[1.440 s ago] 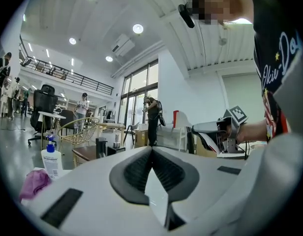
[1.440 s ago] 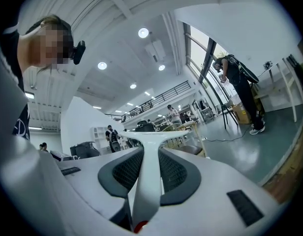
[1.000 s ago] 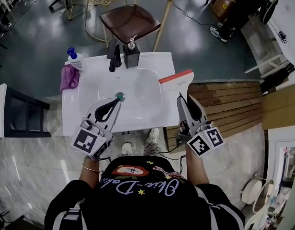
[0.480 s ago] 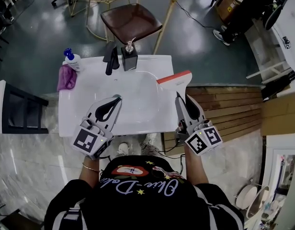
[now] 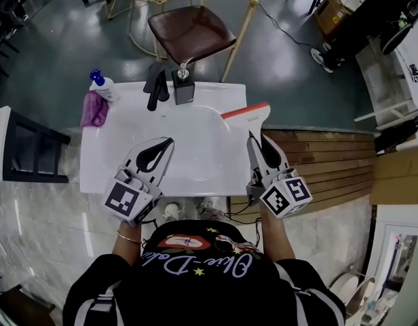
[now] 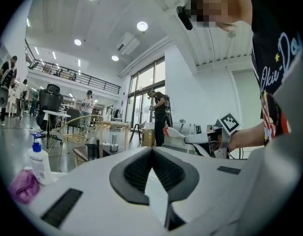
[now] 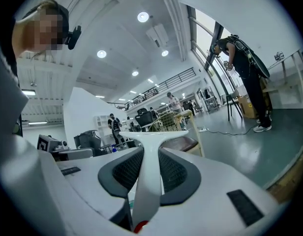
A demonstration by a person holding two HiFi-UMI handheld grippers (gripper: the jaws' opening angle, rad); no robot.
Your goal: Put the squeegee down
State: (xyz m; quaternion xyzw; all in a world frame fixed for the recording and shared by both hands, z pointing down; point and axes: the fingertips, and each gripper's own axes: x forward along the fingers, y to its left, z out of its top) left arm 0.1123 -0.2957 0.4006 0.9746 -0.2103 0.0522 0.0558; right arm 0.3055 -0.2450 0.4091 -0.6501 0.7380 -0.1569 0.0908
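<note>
White plastic squeegee [image 5: 247, 113], red strip along the blade.

Location: clamped by its handle in the right gripper [image 5: 256, 141]. The head hangs across the right rim of the sink [image 5: 100, 175], partly out over the wooden decking [image 5: 317, 161]. Contact with the rim cannot be told.

Change over the last second: slight.
- The squeegee sits at much the same spot against the rim as before. The grip is the same and nothing has been released.
- The drain, which showed just beyond the tip of the left gripper [image 5: 165, 143], is now covered by it.
- Judgement: the put-down is near but not done, and the jaws have yet to part.

Left gripper: jaws closed tip to tip, empty, over the front left of the basin.

By view:
- Right gripper view alone shows the handle pinched between the dark pads, with the T-shaped head straight ahead.
- Head view alone places the blade against the sink's edge.
- Left gripper view alone gives the soap bottle [image 6: 39, 161] and purple cloth [image 6: 24, 187] from the side.
</note>
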